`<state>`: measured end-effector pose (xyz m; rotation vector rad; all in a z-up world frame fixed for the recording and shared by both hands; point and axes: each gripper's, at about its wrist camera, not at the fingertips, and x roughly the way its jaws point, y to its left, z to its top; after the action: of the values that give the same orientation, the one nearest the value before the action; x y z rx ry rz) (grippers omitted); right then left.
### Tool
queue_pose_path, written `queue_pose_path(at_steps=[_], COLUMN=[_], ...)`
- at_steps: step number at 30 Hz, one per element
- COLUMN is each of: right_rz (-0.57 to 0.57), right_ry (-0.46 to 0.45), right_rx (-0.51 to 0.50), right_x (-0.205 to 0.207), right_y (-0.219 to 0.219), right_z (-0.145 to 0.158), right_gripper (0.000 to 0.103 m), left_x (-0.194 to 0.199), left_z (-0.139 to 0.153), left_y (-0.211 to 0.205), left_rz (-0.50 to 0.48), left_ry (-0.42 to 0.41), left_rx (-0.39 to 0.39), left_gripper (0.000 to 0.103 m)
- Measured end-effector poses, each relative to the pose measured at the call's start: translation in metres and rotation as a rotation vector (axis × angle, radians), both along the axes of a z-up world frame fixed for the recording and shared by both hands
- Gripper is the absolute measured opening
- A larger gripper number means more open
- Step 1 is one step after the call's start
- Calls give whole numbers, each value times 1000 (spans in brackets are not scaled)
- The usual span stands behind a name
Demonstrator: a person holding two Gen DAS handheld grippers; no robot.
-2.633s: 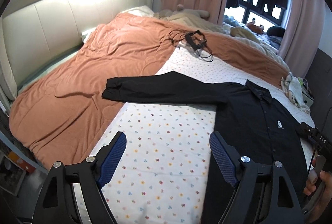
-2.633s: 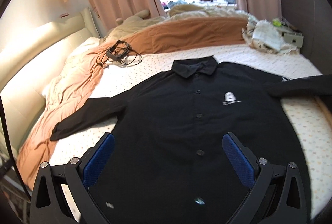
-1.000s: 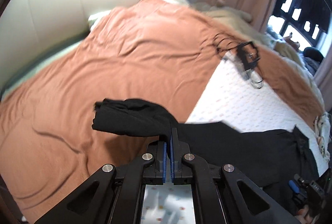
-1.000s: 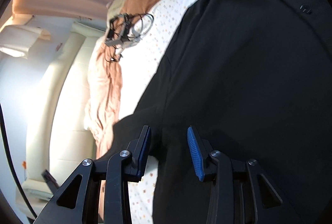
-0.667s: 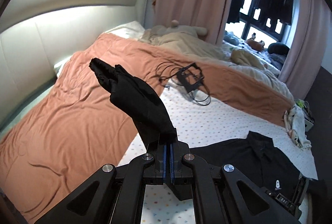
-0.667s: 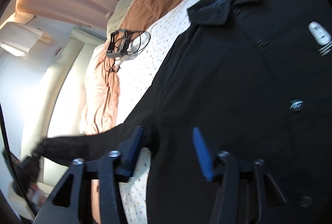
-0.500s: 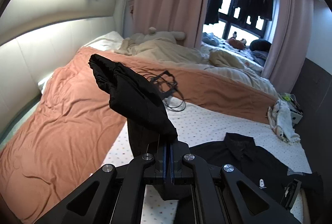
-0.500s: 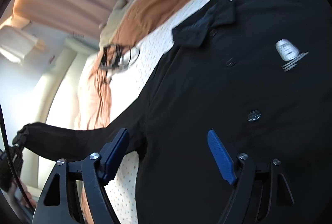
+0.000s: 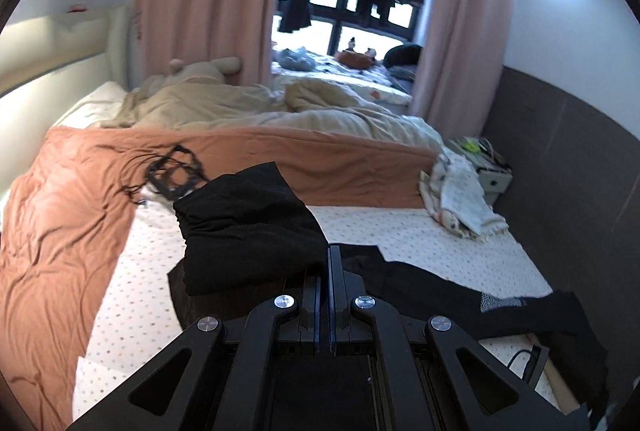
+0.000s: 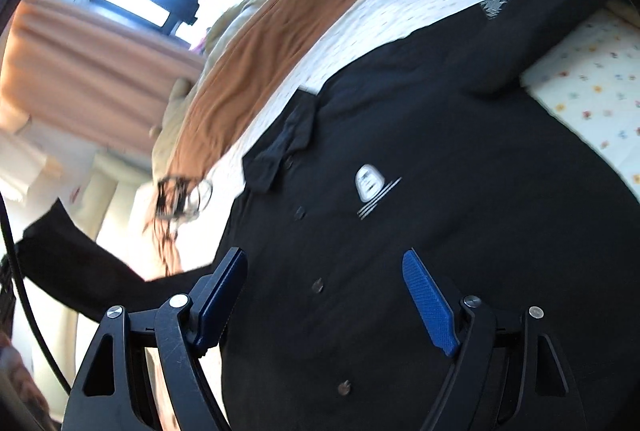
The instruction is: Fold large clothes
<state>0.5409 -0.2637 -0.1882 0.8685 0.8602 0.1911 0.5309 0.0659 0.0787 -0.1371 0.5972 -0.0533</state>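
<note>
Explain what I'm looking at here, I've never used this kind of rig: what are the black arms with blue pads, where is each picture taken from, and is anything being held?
There is no robot: a person holds a two-finger gripper in each hand, and a fisheye camera on each one looks forward along its fingers. The black arms at the bottom of each picture are those fingers.

One picture is from the left gripper. Its jaws are shut on a sleeve of the black shirt, lifted above the bed.

The other picture is from the right gripper, tilted sideways. Its jaws stand open over the shirt, holding nothing. The shirt lies spread flat, front up, with its collar and buttons showing.

Also on the bed are an orange blanket, a tangle of black cables and a pale cloth.
</note>
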Motion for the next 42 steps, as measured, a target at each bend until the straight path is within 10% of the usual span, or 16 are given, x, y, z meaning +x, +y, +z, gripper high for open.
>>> queue_pose_path(at_steps=[12,17,29,42], right_rz=[-89,-120,-113,80], right_ry=[48,68,69,-11], right_rx=[-29,24,-16,-321], right_x=[8,6,8,26], right_y=[-23,-41,-33,48], right_z=[-11,-19,-19,24], right_gripper=[81,81,81,81], left_x=[71,82,2,-44], left_z=[-51,-104,-157,-192], left_y=[-88,-89,-43,43], left_rz=[-130,-166,50,280], left_ry=[138,235,192,153], left_rx=[-17,-100,-211,-403], left_gripper=[11,75,76,73])
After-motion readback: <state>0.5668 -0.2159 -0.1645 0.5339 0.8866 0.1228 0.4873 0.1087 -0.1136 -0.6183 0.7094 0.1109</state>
